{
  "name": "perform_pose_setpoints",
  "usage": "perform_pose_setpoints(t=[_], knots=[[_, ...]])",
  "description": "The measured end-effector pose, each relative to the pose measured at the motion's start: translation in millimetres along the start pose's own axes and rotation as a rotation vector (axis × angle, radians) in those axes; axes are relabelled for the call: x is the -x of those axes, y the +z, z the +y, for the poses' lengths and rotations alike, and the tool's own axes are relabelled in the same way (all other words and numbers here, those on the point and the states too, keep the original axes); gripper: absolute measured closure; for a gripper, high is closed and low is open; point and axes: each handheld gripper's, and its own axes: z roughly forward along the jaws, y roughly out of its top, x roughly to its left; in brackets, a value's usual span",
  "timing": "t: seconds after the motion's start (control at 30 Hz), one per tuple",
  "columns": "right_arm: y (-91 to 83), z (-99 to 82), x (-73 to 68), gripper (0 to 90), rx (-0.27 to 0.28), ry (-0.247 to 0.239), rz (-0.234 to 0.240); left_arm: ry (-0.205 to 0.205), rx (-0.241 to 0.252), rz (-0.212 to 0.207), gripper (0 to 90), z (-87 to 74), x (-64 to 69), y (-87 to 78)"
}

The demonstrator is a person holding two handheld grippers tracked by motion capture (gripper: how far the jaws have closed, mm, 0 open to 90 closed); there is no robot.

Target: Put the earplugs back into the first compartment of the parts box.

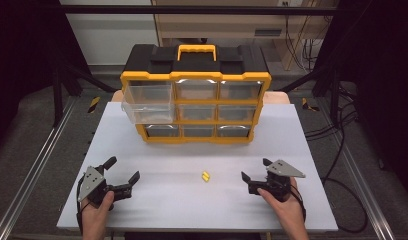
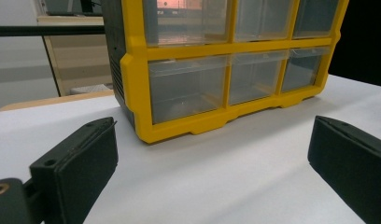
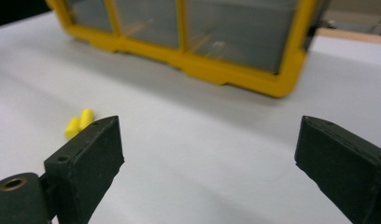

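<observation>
A yellow and black drawer cabinet [image 1: 196, 95] stands at the far middle of the white table [image 1: 157, 200]; its left middle clear drawer [image 1: 148, 112] is pulled out. Two small yellow pieces [image 1: 206, 176] lie side by side on the table between my grippers, and they appear at the left of the right gripper view as small yellow pieces [image 3: 79, 122]. My left gripper [image 1: 123, 169] rests at the near left, open and empty. My right gripper [image 1: 256, 169] rests at the near right, open and empty, with the pieces to its left. The left gripper view faces the cabinet [image 2: 226, 70].
Metal rails [image 1: 37, 165] run along both sides of the table. Black cables [image 1: 337, 135] lie on the floor at the right. A light wooden cupboard [image 1: 232, 20] stands behind the cabinet. White tabletop stretches between the cabinet and the grippers.
</observation>
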Motion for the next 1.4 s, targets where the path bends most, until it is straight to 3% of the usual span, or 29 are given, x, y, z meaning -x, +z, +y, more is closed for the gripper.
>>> perform_pose_setpoints(t=[0.07, 0.1, 0.27, 0.4, 0.5, 0.6, 0.73, 0.83, 0.87, 0.97, 1.1, 1.27, 1.4], knots=[[12.0, 6.9, -16.7, 9.5, -0.088, -0.048, 0.021, 0.005, -0.002, -0.004, 1.2, 0.3, 1.4, -0.5], [12.0, 6.9, -16.7, 9.5, -0.088, -0.048, 0.021, 0.008, 0.000, -0.004, 1.2, 0.6, 2.0, -0.4], [28.2, 17.6, -41.1, 10.7, -0.193, -0.113, 0.072, 0.016, -0.011, -0.007, 1.2, -0.3, 2.1, 1.3], [39.3, 26.3, -51.8, 11.4, -0.282, -0.145, 0.093, 0.009, -0.002, -0.007, 1.2, 0.9, 2.0, 0.7], [48.9, 31.2, -56.6, 11.6, -0.337, -0.138, 0.131, 0.019, -0.012, -0.013, 1.2, 0.2, 3.2, 1.5], [56.2, 35.9, -61.5, 17.9, -0.377, -0.173, 0.132, 0.022, -0.009, -0.015, 1.2, 1.0, 3.9, 1.9], [63.8, 45.5, -65.8, 31.8, -0.384, -0.181, 0.158, 0.035, -0.023, -0.014, 1.2, -0.2, 4.2, 1.7], [71.6, 53.3, -70.2, 45.8, -0.377, -0.157, 0.192, 0.028, -0.013, -0.014, 1.2, 1.2, 3.8, 1.5], [71.6, 53.3, -70.2, 45.8, -0.377, -0.157, 0.192, 0.033, -0.015, -0.011, 1.2, 1.5, 3.5, 1.5], [81.3, 54.0, -72.7, 56.8, -0.382, -0.127, 0.214, 0.037, -0.020, 0.003, 1.3, 0.8, 1.4, -0.4], [89.1, 51.8, -74.3, 62.6, -0.397, -0.124, 0.225, 0.015, -0.006, 0.009, 1.4, 1.6, -1.6, -2.1], [98.1, 48.8, -74.4, 71.8, -0.412, -0.088, 0.249, 0.013, -0.012, 0.006, 1.4, 0.8, -2.0, -2.2], [104.2, 46.4, -74.1, 75.7, -0.418, -0.096, 0.252, 0.019, -0.017, -0.002, 1.5, 0.7, -0.2, -0.1]])
